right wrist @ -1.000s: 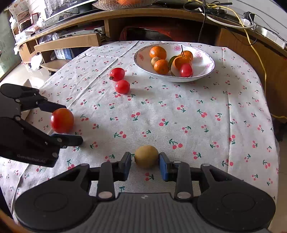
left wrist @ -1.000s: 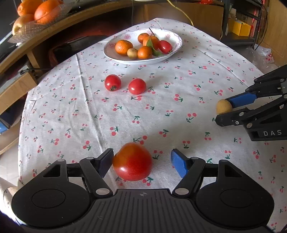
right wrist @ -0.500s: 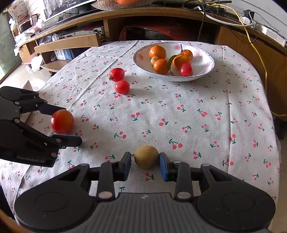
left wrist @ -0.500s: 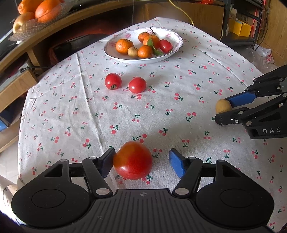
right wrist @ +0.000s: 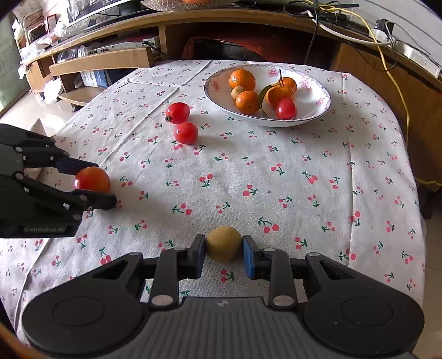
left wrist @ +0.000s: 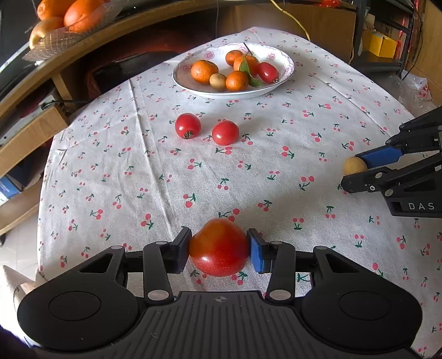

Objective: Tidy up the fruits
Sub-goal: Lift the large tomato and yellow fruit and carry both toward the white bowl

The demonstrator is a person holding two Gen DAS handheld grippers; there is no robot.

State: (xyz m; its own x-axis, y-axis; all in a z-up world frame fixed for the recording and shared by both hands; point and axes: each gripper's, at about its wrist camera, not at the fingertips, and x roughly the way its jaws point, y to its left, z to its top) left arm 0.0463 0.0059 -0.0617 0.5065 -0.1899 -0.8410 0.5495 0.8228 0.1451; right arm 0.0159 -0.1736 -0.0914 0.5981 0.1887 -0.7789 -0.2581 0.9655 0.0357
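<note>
Red and faintly orange on its upper side, the large tomato (left wrist: pixel 219 247) sits between the pads of our left gripper (left wrist: pixel 219 250), both pads touching its flanks, so we judge it pinched, though it looks to rest on the cherry-print tablecloth (left wrist: pixel 276 171) and not yet lifted. Our right gripper (right wrist: pixel 223 250) is narrowed around the small tan fruit (right wrist: pixel 223 243), the left pad touching and the right pad at its edge; we judge it gripped. The coming move turns on the white plate (left wrist: pixel 287 72): from the left gripper it lies at about 12 o'clock, far across the cloth, with two small tomatoes (left wrist: pixel 187 125) (left wrist: pixel 225 132) lying near that line, slightly toward 11. From the right gripper the plate (right wrist: pixel 321 109) stands at about 1 o'clock, its path clear of them (they lie off at 11). Neither load has a long axis to mind. The right wrist view shows the left gripper (right wrist: pixel 95 179) side-on, low to the cloth; the left view alone shows the bowl of oranges (left wrist: pixel 71 13) on the shelf at 10.
</note>
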